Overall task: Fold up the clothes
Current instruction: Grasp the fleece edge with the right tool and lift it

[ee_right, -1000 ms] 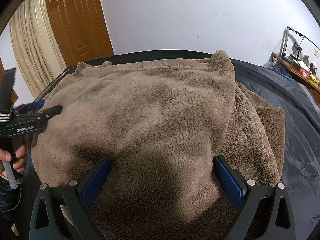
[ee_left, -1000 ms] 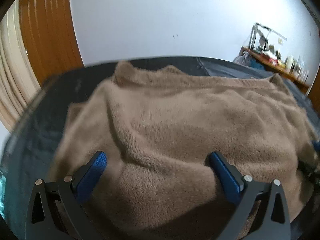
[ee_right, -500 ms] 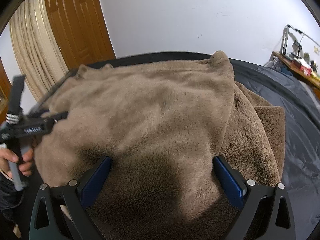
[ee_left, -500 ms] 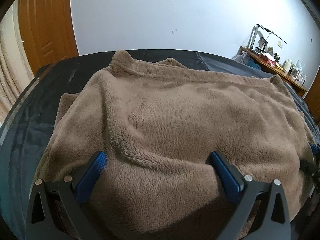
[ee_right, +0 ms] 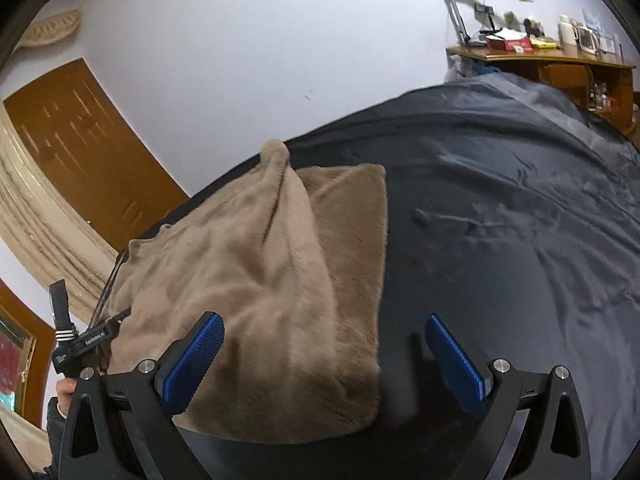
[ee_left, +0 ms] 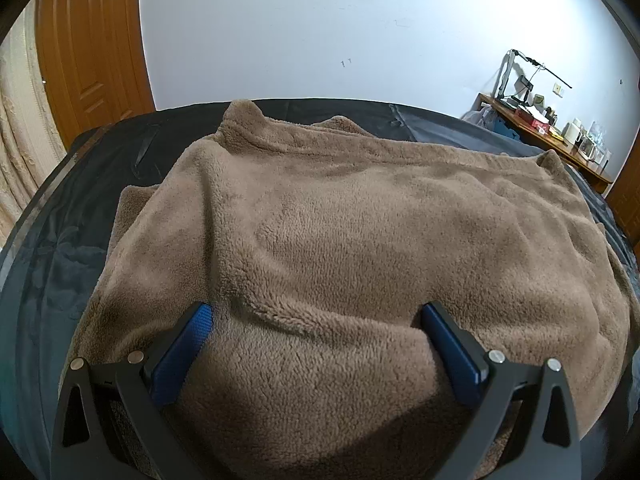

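Note:
A brown fleece garment (ee_left: 340, 240) lies folded over itself on a dark sheet (ee_left: 80, 200). In the left wrist view my left gripper (ee_left: 316, 316) is open, its blue pads wide apart over the garment's near edge, with fabric bulging between them. In the right wrist view the same brown fleece garment (ee_right: 280, 280) fills the left half, its right folded edge running straight down. My right gripper (ee_right: 324, 328) is open and tilted, straddling that right edge, left pad over fleece, right pad over bare dark sheet (ee_right: 500, 220). The left gripper's body (ee_right: 86, 340) and a hand show at the far left.
A wooden desk (ee_right: 540, 60) with a lamp and clutter stands at the back right by the white wall. A wooden door (ee_left: 92, 60) and beige curtain (ee_left: 20, 140) are at the left. The sheet spreads wide to the garment's right.
My right gripper has swung to the right and rolled, from facing the middle of the garment to straddling its right edge. The left gripper has barely moved and stays open.

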`<state>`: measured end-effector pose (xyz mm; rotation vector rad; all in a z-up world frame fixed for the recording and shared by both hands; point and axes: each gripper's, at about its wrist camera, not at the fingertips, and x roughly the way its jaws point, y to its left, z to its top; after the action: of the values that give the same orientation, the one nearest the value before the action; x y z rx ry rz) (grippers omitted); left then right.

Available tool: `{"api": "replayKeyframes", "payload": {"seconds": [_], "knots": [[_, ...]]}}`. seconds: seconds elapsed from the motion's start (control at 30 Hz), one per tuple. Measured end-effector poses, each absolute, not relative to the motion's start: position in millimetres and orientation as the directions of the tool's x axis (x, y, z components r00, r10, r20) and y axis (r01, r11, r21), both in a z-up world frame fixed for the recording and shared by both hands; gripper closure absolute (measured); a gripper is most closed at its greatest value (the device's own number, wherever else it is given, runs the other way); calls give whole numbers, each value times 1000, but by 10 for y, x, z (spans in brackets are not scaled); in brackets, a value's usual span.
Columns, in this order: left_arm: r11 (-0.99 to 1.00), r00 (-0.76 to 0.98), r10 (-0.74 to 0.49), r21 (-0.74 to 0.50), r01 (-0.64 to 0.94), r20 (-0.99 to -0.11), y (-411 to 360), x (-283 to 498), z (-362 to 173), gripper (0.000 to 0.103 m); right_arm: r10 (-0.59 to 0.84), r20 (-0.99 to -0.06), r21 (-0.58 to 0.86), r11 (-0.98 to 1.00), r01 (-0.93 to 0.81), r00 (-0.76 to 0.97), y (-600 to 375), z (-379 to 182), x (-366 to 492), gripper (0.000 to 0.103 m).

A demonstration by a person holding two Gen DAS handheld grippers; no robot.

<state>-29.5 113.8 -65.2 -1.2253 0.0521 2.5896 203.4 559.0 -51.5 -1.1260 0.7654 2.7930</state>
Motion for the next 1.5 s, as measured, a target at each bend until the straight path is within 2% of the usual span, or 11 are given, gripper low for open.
{"api": "replayKeyframes", "payload": {"seconds": [0.2, 0.43, 0.5, 0.53, 0.57, 0.67, 0.8, 0.93, 1.2, 1.27, 1.5], "knots": [[-956, -593, 269, -135, -261, -759, 1065, -306, -611, 0, -177, -683, 413, -894, -175, -708, 5522, -620, 1795, 1], [-959, -597, 274, -171, -224, -754, 965, -371, -576, 0, -149, -728, 305, -945, -121, -669, 5347, -667, 1506, 4], [-962, -598, 268, -171, -215, -755, 944, -394, -584, 0, -140, -737, 274, -956, -103, -662, 5296, -667, 1448, 17], [-961, -596, 269, -174, -214, -757, 941, -404, -593, 0, -135, -742, 260, -961, -96, -657, 5274, -661, 1423, 34], [-962, -596, 267, -170, -215, -757, 947, -407, -598, 0, -137, -745, 258, -962, -93, -653, 5272, -658, 1414, 44], [-964, -599, 256, -153, -219, -759, 973, -409, -614, 0, -186, -739, 308, -948, -79, -648, 5301, -666, 1385, 59], [-965, -602, 249, -142, -220, -759, 982, -415, -629, 0, -273, -687, 423, -904, -65, -673, 5435, -605, 1477, 69], [-966, -604, 245, -136, -221, -758, 975, -421, -640, 0, -296, -663, 451, -891, -50, -687, 5463, -556, 1477, 69], [-964, -601, 254, -149, -220, -758, 948, -416, -630, 0, -301, -686, 456, -888, -69, -663, 5463, -652, 1378, 68], [-964, -600, 254, -150, -219, -758, 945, -415, -627, 0, -305, -688, 462, -884, -73, -658, 5473, -672, 1354, 61], [-962, -595, 264, -165, -216, -760, 919, -411, -609, 0, -315, -693, 474, -877, -81, -649, 5465, -702, 1313, 61]]}}
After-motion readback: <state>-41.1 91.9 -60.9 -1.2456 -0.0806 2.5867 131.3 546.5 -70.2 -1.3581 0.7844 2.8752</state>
